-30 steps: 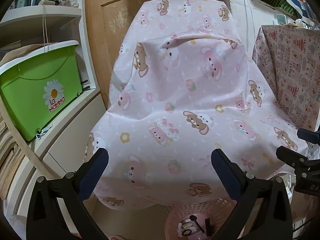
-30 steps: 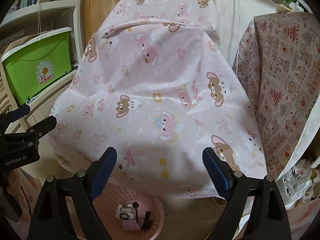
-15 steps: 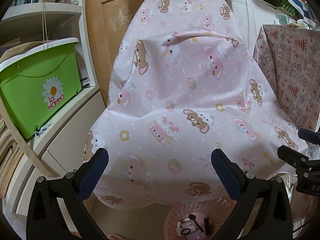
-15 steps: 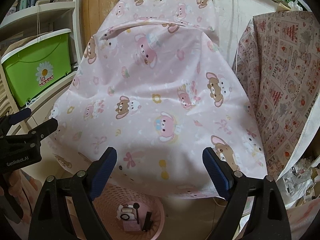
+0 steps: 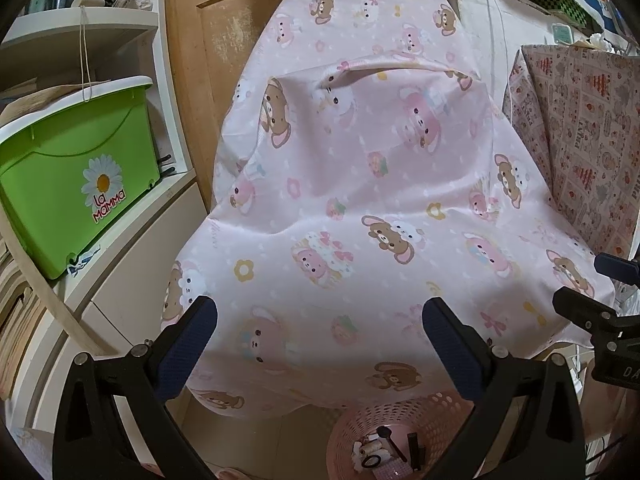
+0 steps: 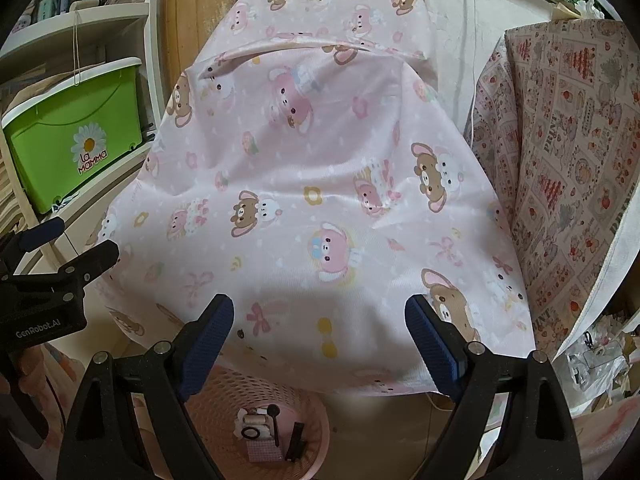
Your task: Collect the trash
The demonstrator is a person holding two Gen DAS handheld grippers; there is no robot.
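Observation:
A pink perforated waste basket (image 5: 432,412) stands on the floor under the front edge of a pink bear-print cloth (image 5: 360,200); it also shows in the right wrist view (image 6: 312,408). Inside lie small items: thread spools (image 6: 254,420), a black stick (image 6: 298,442), a pink checked piece (image 6: 262,450). My left gripper (image 5: 320,328) is open and empty, above the cloth's front. My right gripper (image 6: 320,328) is open and empty, above the cloth and basket. Each gripper shows at the other view's edge.
A green lidded bin (image 5: 76,184) sits on white shelving (image 5: 132,256) at the left. A wooden door (image 5: 224,40) stands behind the cloth. A second, patterned cloth (image 6: 560,168) covers furniture at the right, with clutter (image 6: 600,360) below it.
Both views have shifted slightly; the cloth and basket sit a touch lower in the frames. Both grippers stay open and empty.

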